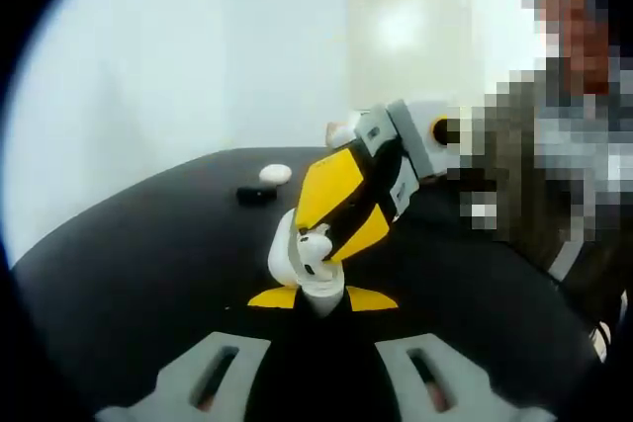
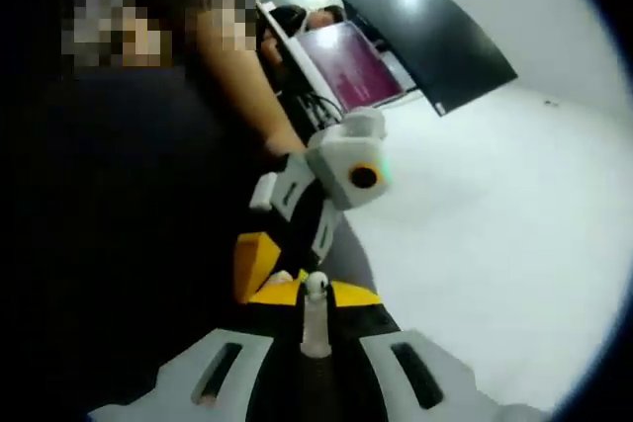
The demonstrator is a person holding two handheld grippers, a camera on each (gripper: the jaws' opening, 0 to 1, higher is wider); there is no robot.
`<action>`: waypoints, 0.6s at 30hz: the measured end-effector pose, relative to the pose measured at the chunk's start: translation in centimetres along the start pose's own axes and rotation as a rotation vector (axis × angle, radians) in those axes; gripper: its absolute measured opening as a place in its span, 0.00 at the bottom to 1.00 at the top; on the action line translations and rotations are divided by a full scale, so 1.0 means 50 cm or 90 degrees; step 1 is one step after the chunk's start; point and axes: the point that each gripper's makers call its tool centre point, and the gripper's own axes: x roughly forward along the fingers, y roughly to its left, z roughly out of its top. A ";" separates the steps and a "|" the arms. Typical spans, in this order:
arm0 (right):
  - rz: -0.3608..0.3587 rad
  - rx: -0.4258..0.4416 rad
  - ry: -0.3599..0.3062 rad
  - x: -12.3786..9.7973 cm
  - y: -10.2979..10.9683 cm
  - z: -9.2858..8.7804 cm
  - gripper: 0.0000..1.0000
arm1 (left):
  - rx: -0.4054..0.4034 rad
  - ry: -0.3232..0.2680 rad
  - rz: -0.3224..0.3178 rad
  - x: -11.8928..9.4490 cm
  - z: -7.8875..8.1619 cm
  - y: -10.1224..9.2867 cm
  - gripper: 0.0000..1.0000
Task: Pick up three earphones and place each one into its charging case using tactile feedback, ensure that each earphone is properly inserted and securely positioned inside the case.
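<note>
white earphone (image 1: 316, 249), black table (image 1: 148, 264), yellow-tipped hand-held gripper (image 1: 341, 207)

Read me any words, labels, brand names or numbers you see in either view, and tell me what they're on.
No text can be read in either view.
Monitor in the right gripper view: a pink-purple screen, content too blurred to read.
White charging case and earphone in the left gripper view: no marking shows.
Yellow-tipped tool: no lettering shows.
</note>
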 end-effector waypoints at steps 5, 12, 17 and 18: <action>-0.008 -0.013 -0.002 0.003 0.001 0.002 0.11 | 0.000 0.000 0.000 0.000 0.000 0.001 0.13; -0.048 -0.088 0.015 0.018 -0.002 0.015 0.11 | -0.001 0.000 0.001 -0.001 0.000 0.002 0.13; -0.064 -0.143 0.023 0.014 0.008 0.022 0.11 | -0.002 0.000 0.000 -0.001 0.000 0.003 0.13; -0.064 -0.142 0.023 0.013 0.006 0.023 0.11 | -0.002 0.000 0.000 -0.002 0.000 0.003 0.13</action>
